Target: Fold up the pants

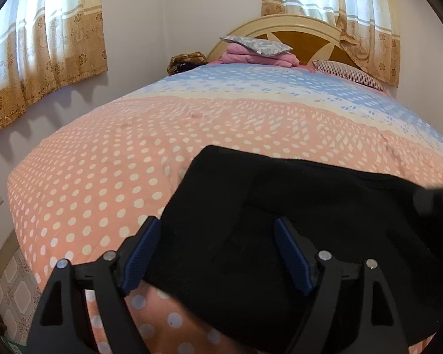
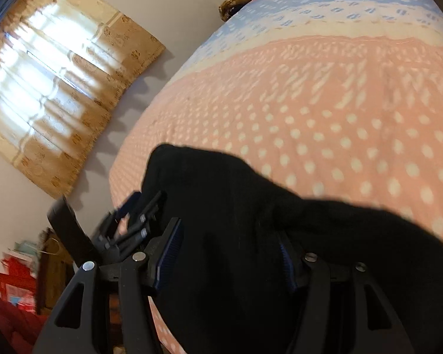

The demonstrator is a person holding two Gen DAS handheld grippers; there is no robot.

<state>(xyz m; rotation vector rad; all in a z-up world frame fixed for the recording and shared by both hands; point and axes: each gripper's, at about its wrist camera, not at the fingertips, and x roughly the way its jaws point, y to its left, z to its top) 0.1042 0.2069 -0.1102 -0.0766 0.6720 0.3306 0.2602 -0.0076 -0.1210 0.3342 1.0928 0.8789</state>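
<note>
Black pants [image 1: 295, 221] on the bed [image 1: 103, 177], near its front edge, lying across the pink dotted bedspread as a thick, already doubled slab, far from the headboard [image 1: 307, 29] and the pillows [image 1: 257, 44].

Left tongs [image 1: 218, 253] spread wide over the left end of the cloth, one blue pad off the edge over the bedspread, the other above the fabric; nothing pinched, cloth lying flat beneath. Right tongs [image 2: 230, 256] about half open with black fabric bunched between and draped over the right-hand finger; whether the pads actually press on it, impossible to tell from the blurred right wrist view. In that same view the left tongs visible at the far left end of the garment.

Judged step: laying the carried end down onto the other end and letting go.

To do it well:
- Bring the carried end over squarely, edges matched to the layer below, not skewed.
- Lower before letting go, so no air pocket or ridge forms at the fold.
- Keep the left end pinned or at least undisturbed while the right side settles; a snagged pad lifts the layer.
- Withdraw both tongs straight back, well open, clear of the cloth.
- Afterwards, press along the fold line to flatten.

Main risk: thick fabric springing open or dragging askew on the soft bedspread.
</note>
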